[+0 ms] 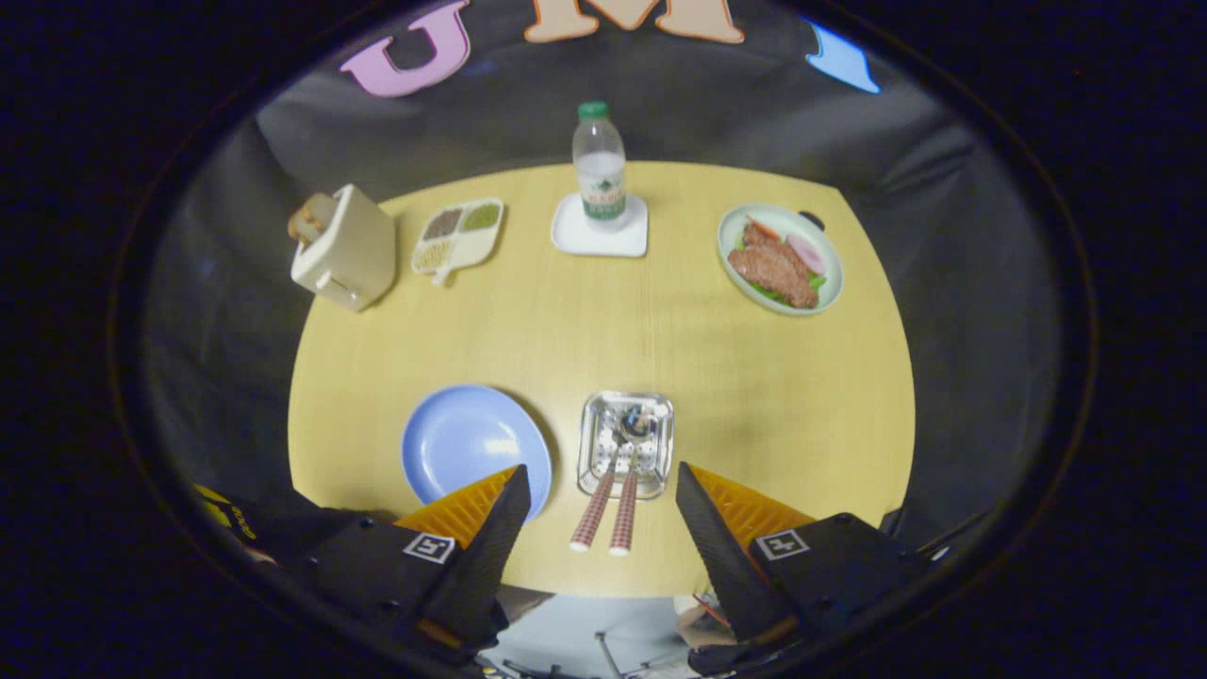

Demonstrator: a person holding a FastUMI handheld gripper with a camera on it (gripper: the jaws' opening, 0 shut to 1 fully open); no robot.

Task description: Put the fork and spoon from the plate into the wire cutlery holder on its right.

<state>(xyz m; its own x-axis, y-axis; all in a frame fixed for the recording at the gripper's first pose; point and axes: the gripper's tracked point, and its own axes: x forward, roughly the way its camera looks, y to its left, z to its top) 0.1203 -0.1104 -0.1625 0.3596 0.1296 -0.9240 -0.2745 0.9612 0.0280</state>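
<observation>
Lighting is even and moderate across the table [603,321]. Glare marks the wire cutlery holder [625,443] just ahead of the spread fingers of the gripper [601,481]. Fisheye distortion bends the table edge; focus softens outward.

We find no text we can read. The water bottle [600,166] on its white coaster carries a green and white label, too small to make out. Each gripper finger mount bears a square black-and-white marker tag [429,547], a pattern without words.
</observation>
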